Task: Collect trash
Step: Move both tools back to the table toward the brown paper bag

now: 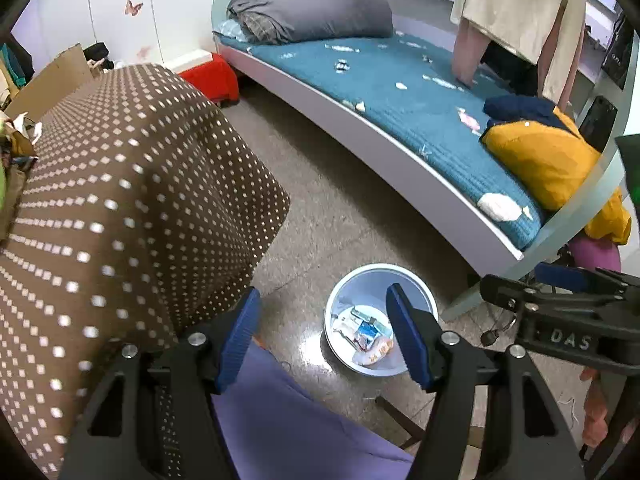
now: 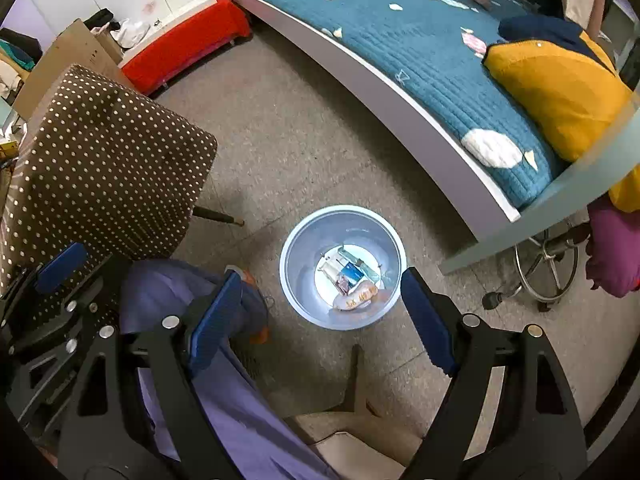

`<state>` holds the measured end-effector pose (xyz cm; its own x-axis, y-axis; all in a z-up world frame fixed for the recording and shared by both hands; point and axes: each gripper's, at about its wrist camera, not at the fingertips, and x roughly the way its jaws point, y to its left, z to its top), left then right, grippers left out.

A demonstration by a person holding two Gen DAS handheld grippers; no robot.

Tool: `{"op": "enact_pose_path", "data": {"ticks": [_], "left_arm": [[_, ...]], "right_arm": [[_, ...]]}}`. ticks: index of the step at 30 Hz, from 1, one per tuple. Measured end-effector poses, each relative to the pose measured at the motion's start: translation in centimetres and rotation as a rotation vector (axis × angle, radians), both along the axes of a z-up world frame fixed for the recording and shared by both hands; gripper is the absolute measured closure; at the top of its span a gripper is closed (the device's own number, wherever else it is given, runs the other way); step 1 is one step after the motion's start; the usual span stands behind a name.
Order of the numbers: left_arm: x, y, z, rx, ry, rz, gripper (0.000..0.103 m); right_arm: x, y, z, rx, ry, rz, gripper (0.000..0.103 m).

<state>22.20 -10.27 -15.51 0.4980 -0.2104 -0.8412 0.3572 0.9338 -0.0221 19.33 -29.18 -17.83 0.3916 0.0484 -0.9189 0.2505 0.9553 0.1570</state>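
Tongs, left point(image 1: 322, 334) and right point(image 2: 320, 314), are hanging wide open and empty above the round pale-blue plastic bin point(image 2: 294, 236), which is already holding wrappers point(image 2: 350, 278).

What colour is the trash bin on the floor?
Pale blue bin, wrappers inside; clearest in the right wrist view.

A lived-in home bedroom.
Shown by a bed point(image 1: 400, 92) with teal quilted cover, folded grey duvet point(image 1: 316, 14), yellow pillow point(image 2: 560, 92), butterfly stickers point(image 1: 133, 7) on wardrobe doors, clothes point(image 1: 520, 8) hanging above.
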Motion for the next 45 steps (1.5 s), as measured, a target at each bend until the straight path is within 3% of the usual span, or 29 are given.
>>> {"op": "enact_pose_path", "data": {"ticks": [7, 17, 30, 45], "left_arm": [[-0.6, 1.0, 2.6, -0.020, -0.037, 0.009, 0.039], [-2.2, 4.0, 7.6, -0.070, -0.159, 0.059, 0.039], [-3.9, 12.6, 11.5, -0.074, -0.273, 0.275, 0.038], [-5.0, 22.2, 12.6, -0.054, -0.292, 0.507, 0.027]], "right_arm": [[0.6, 1.1, 2.1, -0.015, -0.053, 0.023, 0.022], [1.0, 3.7, 6.3, -0.012, -0.157, 0.082, 0.022], [2.9, 10.7, 10.1, 0.015, -0.252, 0.241, 0.020], [5.0, 20.0, 11.9, 0.028, -0.290, 0.449, 0.019]]}}
